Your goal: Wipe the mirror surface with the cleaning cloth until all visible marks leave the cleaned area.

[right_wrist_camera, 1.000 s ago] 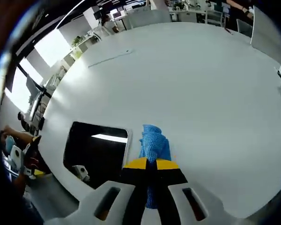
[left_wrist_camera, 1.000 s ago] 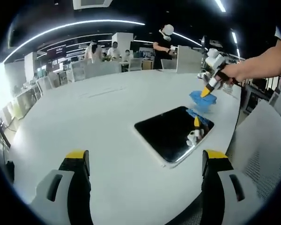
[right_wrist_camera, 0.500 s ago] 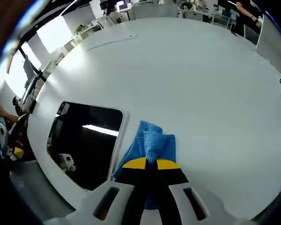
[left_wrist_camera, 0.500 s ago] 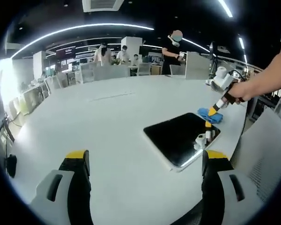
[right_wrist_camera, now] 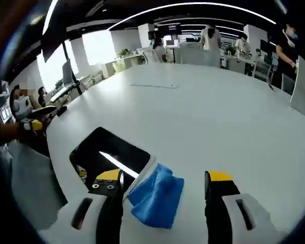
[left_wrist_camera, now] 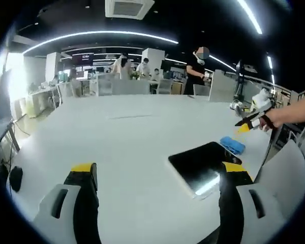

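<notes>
Crumpled blue microfibre cloth [right_wrist_camera: 157, 195] is lying beside the dark rectangular mirror [right_wrist_camera: 112, 155]; right gripper [right_wrist_camera: 165, 183] is gaping, empty; left gripper [left_wrist_camera: 160, 175] likewise. Wiping looks finished.

In the left gripper view the left gripper [left_wrist_camera: 157, 178] is low, jaws wide apart. At the right, a bare forearm [left_wrist_camera: 300, 109] holds the right gripper [left_wrist_camera: 244, 123]. The right gripper view shows the right gripper [right_wrist_camera: 165, 180] with jaws spread apart.

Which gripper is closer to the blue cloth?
The right gripper: the cloth lies on the table between its open jaws, beside the mirror. The left gripper sits back from it.
</notes>
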`<control>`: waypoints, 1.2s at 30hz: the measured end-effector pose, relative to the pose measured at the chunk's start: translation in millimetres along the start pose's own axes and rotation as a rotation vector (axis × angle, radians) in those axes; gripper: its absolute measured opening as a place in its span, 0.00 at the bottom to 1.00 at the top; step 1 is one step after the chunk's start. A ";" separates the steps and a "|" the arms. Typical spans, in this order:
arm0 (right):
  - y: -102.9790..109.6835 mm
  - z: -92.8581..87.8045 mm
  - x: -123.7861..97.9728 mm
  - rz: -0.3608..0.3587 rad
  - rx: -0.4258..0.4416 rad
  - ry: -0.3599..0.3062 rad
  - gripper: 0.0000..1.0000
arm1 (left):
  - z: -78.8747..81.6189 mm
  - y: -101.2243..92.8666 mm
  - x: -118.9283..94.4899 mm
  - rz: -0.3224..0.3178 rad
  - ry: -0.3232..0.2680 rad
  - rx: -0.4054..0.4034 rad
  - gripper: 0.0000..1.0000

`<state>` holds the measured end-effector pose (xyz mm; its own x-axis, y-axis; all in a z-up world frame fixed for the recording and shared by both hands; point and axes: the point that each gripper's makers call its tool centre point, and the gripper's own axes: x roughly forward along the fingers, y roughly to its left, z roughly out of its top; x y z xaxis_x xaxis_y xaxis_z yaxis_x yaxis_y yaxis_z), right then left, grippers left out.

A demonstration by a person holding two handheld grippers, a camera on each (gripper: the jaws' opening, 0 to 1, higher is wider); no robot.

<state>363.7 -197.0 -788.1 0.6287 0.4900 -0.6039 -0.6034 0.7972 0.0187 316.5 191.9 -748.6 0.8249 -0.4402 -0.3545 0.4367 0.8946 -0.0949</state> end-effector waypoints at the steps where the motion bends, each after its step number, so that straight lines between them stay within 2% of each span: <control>1: 4.8 -5.2 -8.4 0.016 -0.021 -0.008 0.76 | -4.5 2.3 -1.8 -0.003 0.015 -0.006 0.99; 4: 6.5 -20.8 -22.3 -0.003 0.010 -0.031 0.85 | -15.9 8.8 -5.0 0.013 0.046 -0.008 0.99; 7: 6.4 -36.4 -30.6 -0.030 0.079 -0.046 0.94 | -20.2 5.8 -9.8 0.015 0.051 -0.007 0.99; 10: 6.2 -50.8 -39.4 -0.042 0.103 -0.050 0.98 | -24.3 -1.1 -12.9 0.000 0.054 -0.004 0.99; 15: 5.3 -62.6 -51.0 -0.037 0.082 -0.032 0.98 | -28.7 -1.7 -15.8 -0.007 0.063 -0.020 0.99; 21: 1.3 -70.9 -54.4 -0.038 0.120 -0.017 0.98 | -20.0 -3.5 -17.6 -0.005 0.042 -0.014 0.99; 25: 4.3 -75.6 -58.4 -0.038 0.123 -0.022 0.98 | -24.6 -5.9 -16.2 -0.013 0.056 -0.026 0.99; 31: 7.9 -95.0 -65.2 -0.046 0.171 -0.010 0.98 | -21.9 -11.2 -13.2 -0.030 0.055 -0.011 0.99; 36: 8.9 -97.2 -67.9 -0.050 0.199 -0.008 0.98 | -20.7 -9.3 -13.2 -0.026 0.049 -0.010 0.99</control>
<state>268.0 -257.5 -824.3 0.6595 0.4501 -0.6020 -0.4627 0.8743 0.1467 294.1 191.0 -762.3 0.7946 -0.4590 -0.3973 0.4536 0.8839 -0.1140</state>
